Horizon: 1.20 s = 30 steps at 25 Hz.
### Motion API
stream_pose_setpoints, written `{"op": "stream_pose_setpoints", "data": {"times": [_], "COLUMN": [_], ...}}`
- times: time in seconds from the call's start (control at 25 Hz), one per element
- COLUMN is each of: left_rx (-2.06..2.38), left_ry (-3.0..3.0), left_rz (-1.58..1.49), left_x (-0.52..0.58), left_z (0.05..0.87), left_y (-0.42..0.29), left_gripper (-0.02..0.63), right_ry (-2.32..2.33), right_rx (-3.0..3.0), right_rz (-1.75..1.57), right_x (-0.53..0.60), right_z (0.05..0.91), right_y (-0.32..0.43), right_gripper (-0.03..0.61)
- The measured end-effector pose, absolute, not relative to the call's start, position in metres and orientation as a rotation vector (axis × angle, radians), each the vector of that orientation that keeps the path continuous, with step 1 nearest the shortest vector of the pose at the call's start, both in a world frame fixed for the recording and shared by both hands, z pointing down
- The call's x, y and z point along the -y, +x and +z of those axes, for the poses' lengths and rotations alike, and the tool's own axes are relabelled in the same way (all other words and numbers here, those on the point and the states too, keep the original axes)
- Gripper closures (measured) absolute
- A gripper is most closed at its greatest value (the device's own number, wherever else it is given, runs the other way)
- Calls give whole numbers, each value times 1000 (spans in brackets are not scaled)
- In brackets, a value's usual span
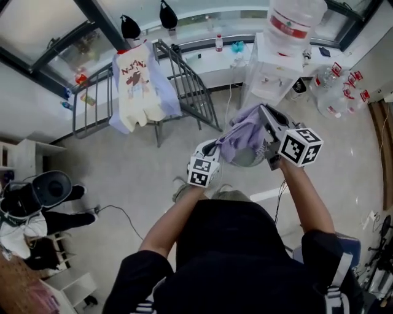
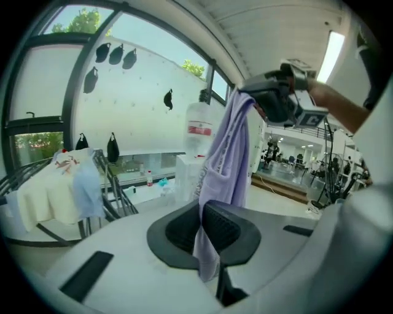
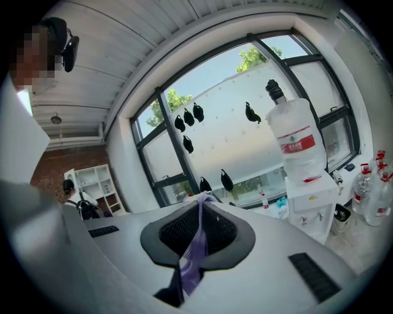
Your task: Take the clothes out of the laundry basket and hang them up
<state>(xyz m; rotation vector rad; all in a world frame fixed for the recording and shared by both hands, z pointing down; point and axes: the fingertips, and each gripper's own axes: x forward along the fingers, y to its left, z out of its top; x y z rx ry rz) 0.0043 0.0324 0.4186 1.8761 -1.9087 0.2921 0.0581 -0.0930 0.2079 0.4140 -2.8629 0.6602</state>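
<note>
Left tongs [image 2: 206, 213]: shut tight on the cloth [image 2: 228, 144]. A lilac fold is pinched between the pads, and a short tail is left hanging below them.

Right tongs [image 3: 199, 228]: also clamped on the cloth. A thin strip is gripped between the pads, and a loose end is seen spilling out underneath.

Cloth: lilac, held up in mid-air in front of the person, well clear of the floor [image 1: 141, 178]. It is strung between the two tongs. The top edge is carried high by the right tongs, and from there the fabric is draped down to the lower left tongs.

Height of the tongs: the right pair is raised above the left, as seen in the left gripper view. In the head view both are kept close together, with the cloth bunched between them.

Rack [image 1: 184, 83]: set on the floor, far and to the left of the cloth. A cream shirt [image 1: 136, 86] with red print is draped over it. A pale blue piece [image 1: 167, 92] is hung just beside the shirt, touching it.

Dispenser [image 1: 268, 76]: white, placed just beyond the cloth, far and slightly right. It is topped by a big bottle [image 1: 296, 18] with a red label.

Spare bottles [image 1: 334, 92]: gathered on the floor to the right of the dispenser.
</note>
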Motion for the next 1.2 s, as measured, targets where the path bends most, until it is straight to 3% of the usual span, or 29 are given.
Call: {"op": "stream_pose_setpoints", "data": {"times": [0.4,0.84,1.2], "left_rx": [2241,2597,2634], "left_ry": [1759,1661,1727], "left_rz": [193,127,374], "left_x": [-150,-307,-417], "left_z": [318,187,82], "left_y": [-140,-290,-459], "left_gripper": [604,606,606], "right_ry": [208,-48,-109], "right_rx": [2878,3046,3125], "right_rz": [706,728,620], "right_x": [24,-119,-223], "right_z": [197,116,40], "right_y": [-22,-161,-338], "right_gripper": [566,566,568]}}
